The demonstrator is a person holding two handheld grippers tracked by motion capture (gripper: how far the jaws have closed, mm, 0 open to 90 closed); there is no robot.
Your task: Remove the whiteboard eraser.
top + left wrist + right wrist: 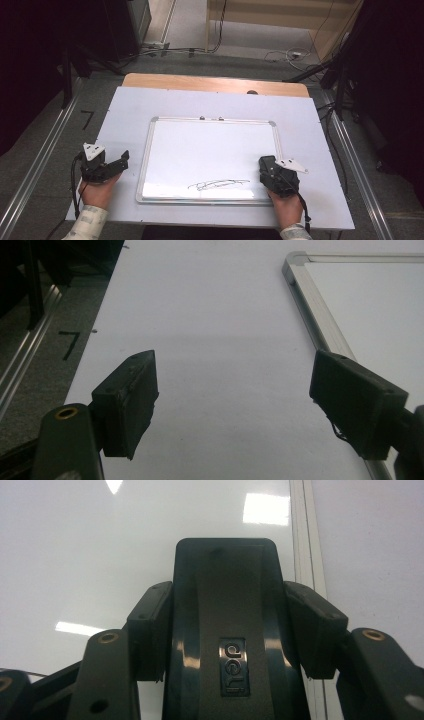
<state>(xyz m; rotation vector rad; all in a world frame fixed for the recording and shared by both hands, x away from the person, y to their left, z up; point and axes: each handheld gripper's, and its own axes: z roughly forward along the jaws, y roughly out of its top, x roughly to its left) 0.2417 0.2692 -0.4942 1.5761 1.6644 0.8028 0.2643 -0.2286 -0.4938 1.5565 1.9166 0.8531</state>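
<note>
A white board (pixel 125 125) covers the wooden table (pixel 200 82); cables (pixel 290 54) trail across the grey floor (pixel 45 145) beyond.

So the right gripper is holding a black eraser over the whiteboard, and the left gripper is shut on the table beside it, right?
Not quite: the left gripper is open, jaws wide apart and empty, as the left gripper view shows. The right gripper does hold the black eraser over the whiteboard.
</note>
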